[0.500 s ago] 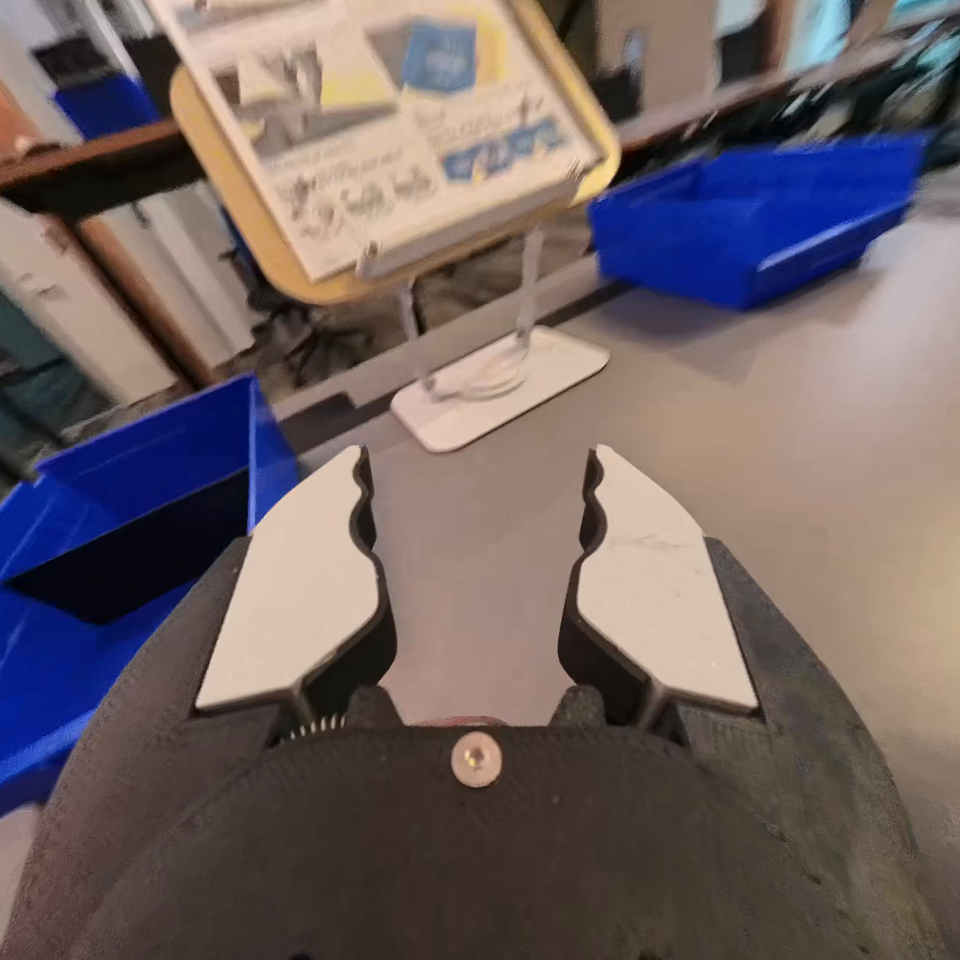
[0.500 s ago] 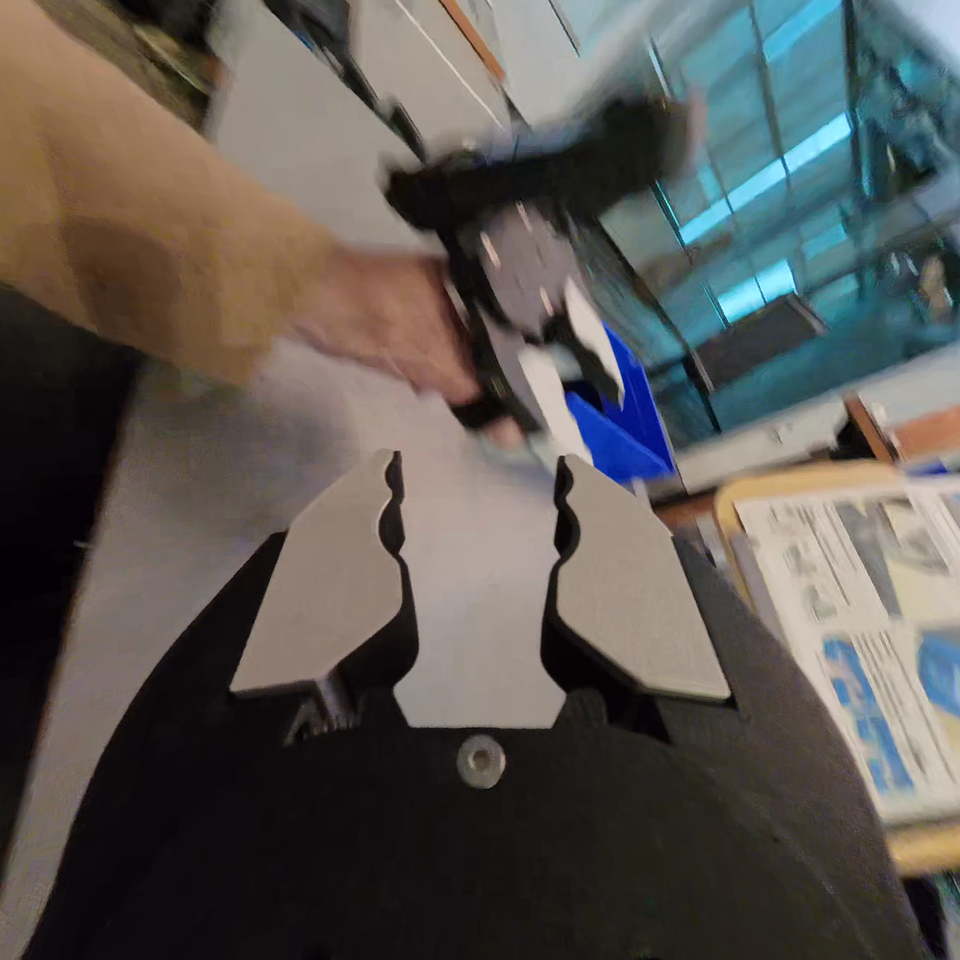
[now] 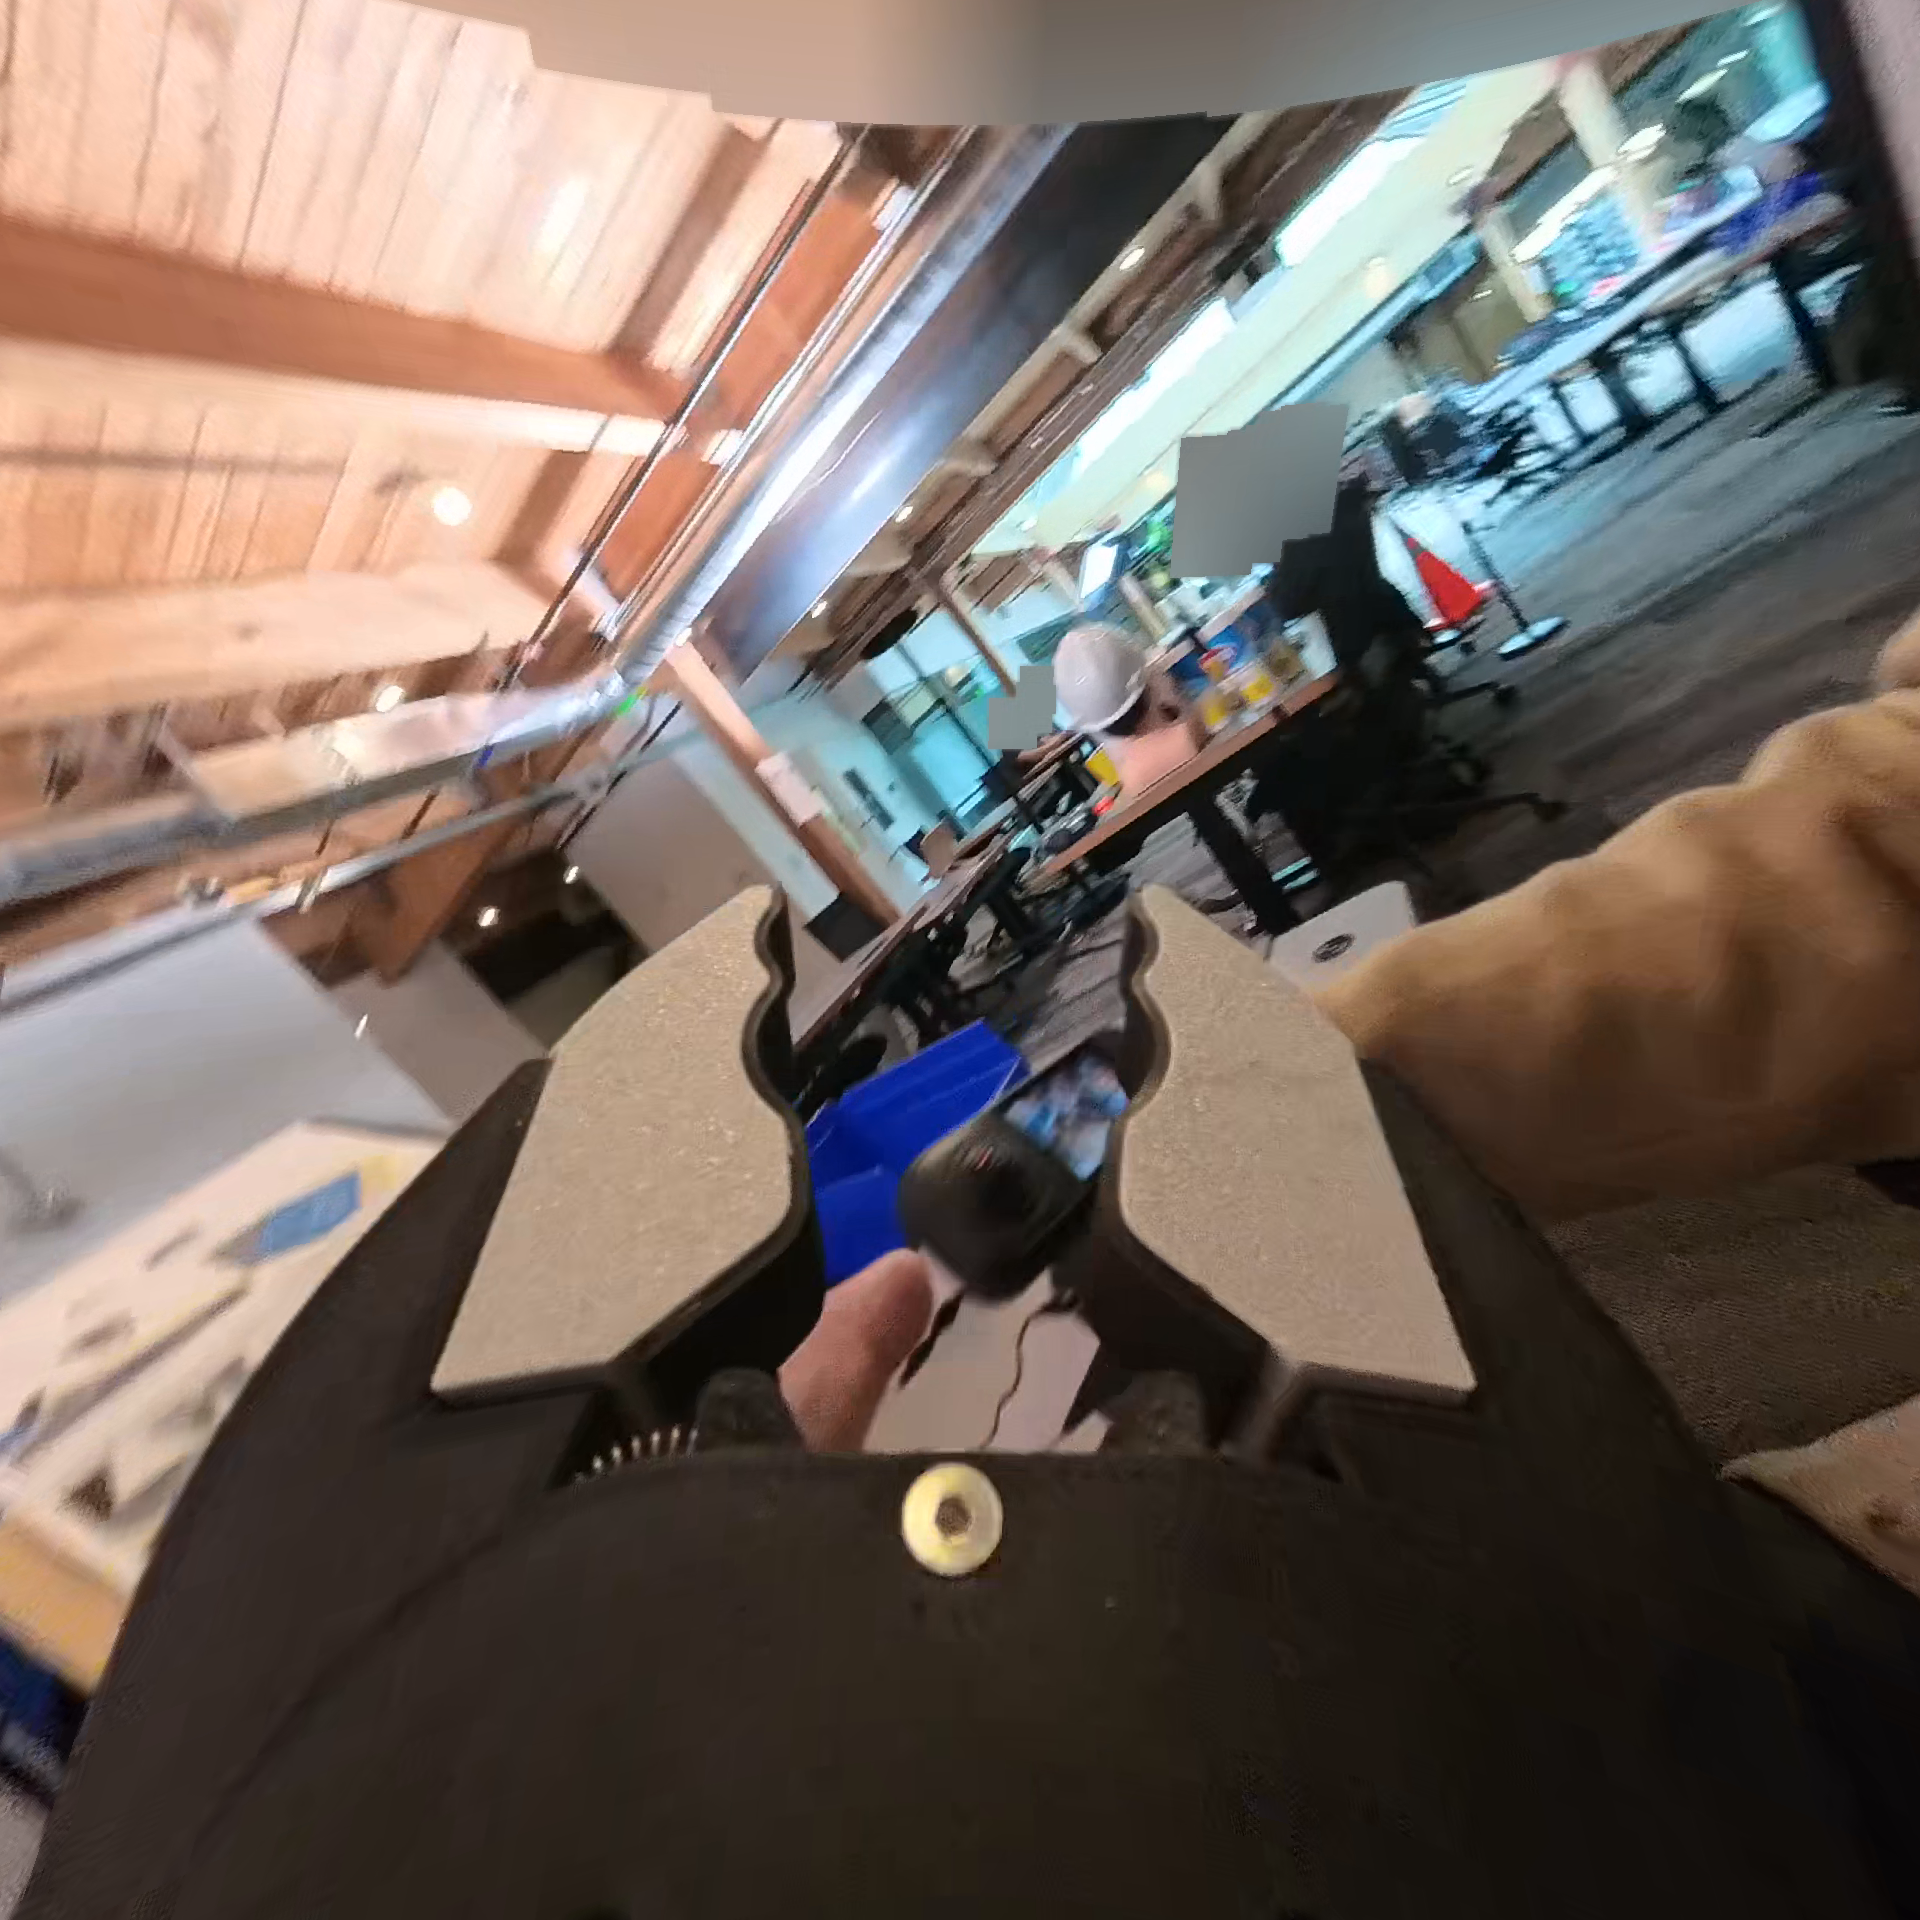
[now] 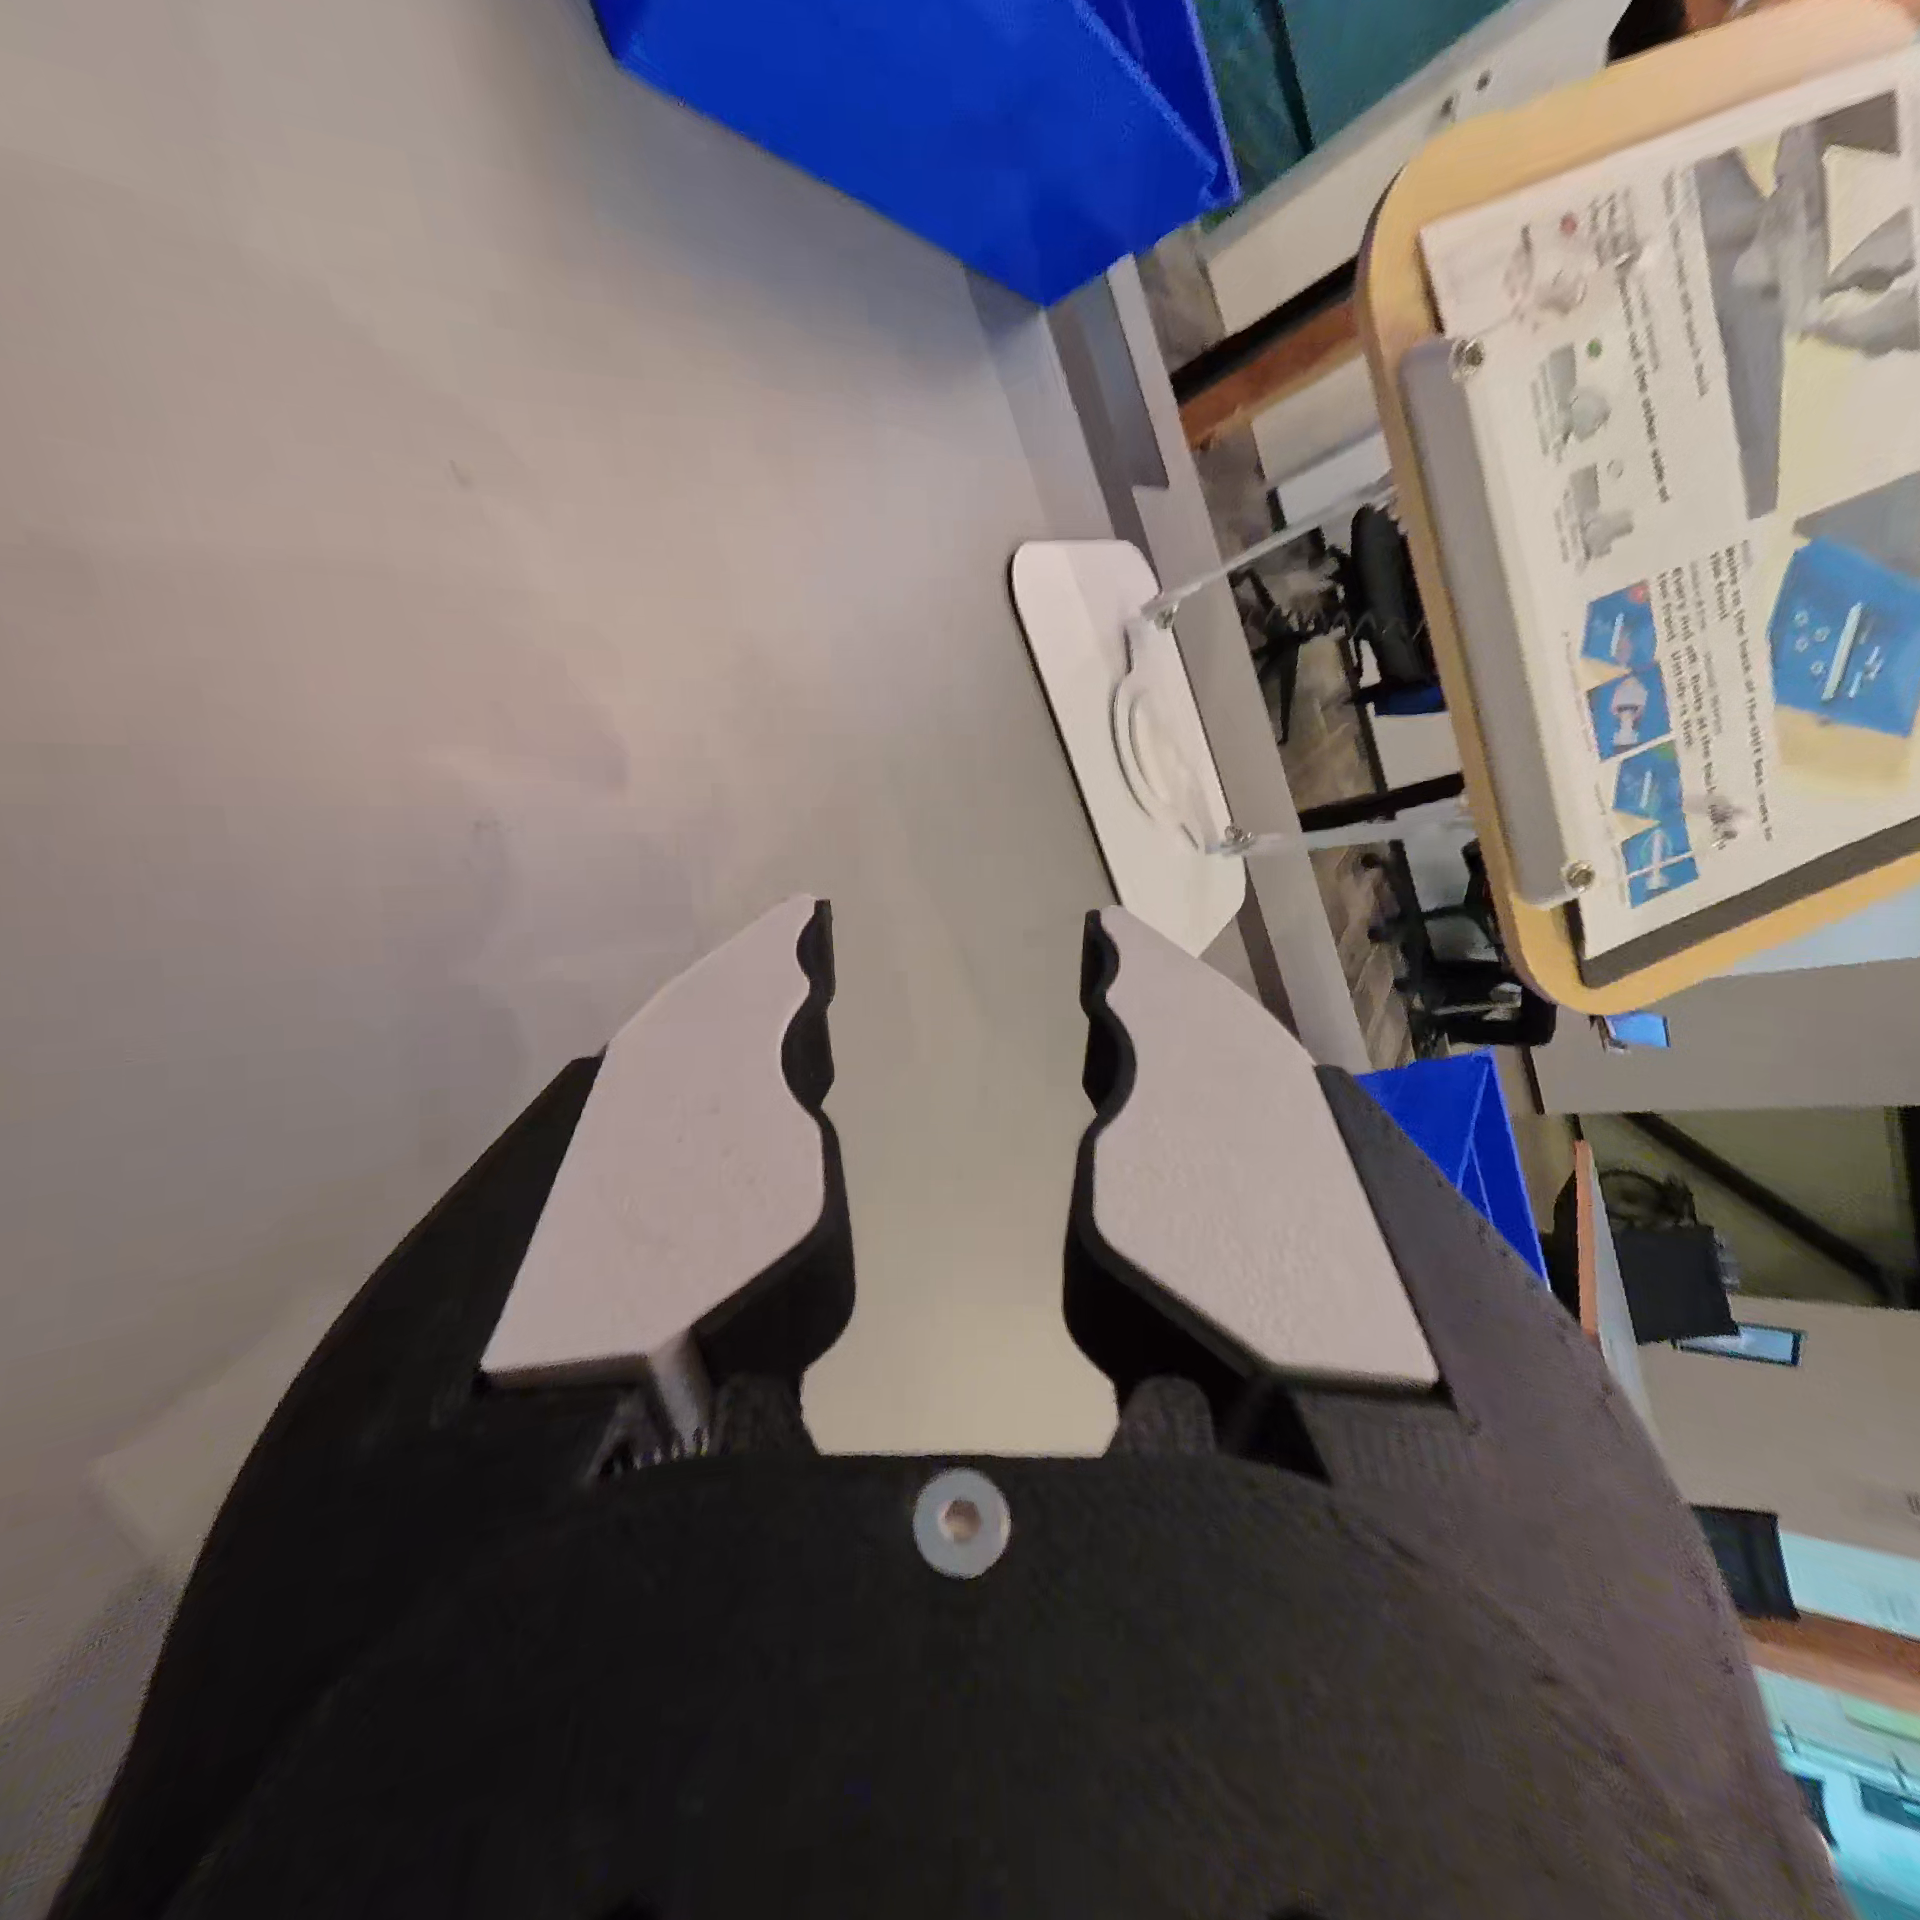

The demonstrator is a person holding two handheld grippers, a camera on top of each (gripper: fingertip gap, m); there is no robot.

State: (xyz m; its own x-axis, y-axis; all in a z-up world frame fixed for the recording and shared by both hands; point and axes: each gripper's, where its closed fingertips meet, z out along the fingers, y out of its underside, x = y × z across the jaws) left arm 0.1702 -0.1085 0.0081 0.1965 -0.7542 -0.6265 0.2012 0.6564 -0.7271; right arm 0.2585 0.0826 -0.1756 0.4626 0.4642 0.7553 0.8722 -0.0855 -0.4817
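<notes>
My left gripper [image 3: 956, 914] is open and empty, tilted up toward the room and ceiling. Between its fingers I see the black camera housing of the other gripper [image 3: 987, 1210], a person's thumb [image 3: 862, 1340] on it, and a blue bin [image 3: 904, 1122] behind. A tan sleeve [image 3: 1610, 987] crosses at the right. My right gripper [image 4: 956, 920] is open and empty, rolled sideways above the grey table [image 4: 416, 623]. It is nearest to the white base [image 4: 1132, 727] of a stand that carries a wooden board with a printed sheet [image 4: 1662, 520].
A blue bin [image 4: 935, 114] stands on the table at the top of the right wrist view, and another blue bin [image 4: 1455, 1132] stands past the stand. The printed board also shows blurred at the lower left in the left wrist view [image 3: 156, 1299]. Desks, chairs and people are far off. My hands' fingertips stand some 30 cm from each other.
My left gripper has swung up from the table and stand toward the room and the other gripper. My right gripper has turned from the other hand toward the table and stand. Both stay open.
</notes>
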